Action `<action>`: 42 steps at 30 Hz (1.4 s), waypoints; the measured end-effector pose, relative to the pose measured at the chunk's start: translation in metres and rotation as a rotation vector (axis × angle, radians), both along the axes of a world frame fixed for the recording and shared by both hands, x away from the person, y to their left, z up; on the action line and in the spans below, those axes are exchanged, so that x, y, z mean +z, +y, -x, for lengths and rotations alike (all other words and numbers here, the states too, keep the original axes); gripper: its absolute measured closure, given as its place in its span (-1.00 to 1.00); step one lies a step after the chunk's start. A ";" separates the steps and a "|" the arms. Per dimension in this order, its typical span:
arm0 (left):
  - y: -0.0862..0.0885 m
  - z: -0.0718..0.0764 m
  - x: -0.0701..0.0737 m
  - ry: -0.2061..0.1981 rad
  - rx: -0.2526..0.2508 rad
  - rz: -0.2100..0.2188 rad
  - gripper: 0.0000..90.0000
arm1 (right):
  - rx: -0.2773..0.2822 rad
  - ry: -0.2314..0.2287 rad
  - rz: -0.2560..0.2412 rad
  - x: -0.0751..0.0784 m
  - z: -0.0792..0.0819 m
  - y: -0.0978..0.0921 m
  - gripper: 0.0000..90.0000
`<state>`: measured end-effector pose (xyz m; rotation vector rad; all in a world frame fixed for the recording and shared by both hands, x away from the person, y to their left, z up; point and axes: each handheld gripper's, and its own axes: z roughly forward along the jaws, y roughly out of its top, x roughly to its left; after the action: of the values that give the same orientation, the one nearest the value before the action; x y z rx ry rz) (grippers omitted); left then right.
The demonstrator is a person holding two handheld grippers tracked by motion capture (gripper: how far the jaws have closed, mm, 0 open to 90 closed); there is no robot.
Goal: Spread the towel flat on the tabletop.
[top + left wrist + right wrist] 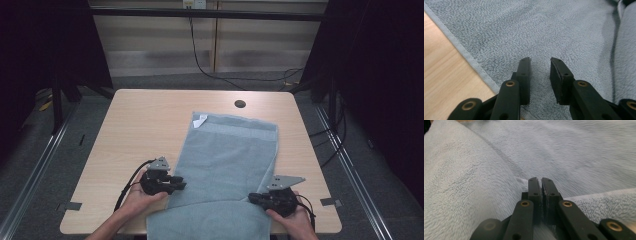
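Towel (227,155) pinched by right gripper (541,182); left gripper (540,65) agape.

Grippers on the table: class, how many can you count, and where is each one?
2. The left gripper is at the towel's left edge, fingers apart. The right gripper is at the towel's near right edge, fingers pinched on cloth.

right gripper (541,180) fingers (534,188) pinched together on a fold of pale blue towel (474,182)
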<state>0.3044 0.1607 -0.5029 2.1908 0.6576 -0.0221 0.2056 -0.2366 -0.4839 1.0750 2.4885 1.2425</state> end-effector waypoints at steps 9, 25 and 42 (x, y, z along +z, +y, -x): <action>0.024 0.021 0.001 0.020 0.016 0.002 0.58 | -0.113 -0.029 -0.030 0.011 0.040 -0.047 0.91; 0.013 -0.009 0.020 0.029 0.067 0.049 0.32 | -0.002 -0.011 -0.059 0.015 -0.028 0.003 0.47; 0.019 -0.010 0.001 -0.008 0.103 -0.011 0.31 | -0.094 0.051 0.068 -0.013 -0.037 -0.004 0.25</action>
<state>0.3147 0.1797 -0.5021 2.1639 0.7665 0.0435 0.2426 -0.2408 -0.4972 1.2066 2.4663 1.1094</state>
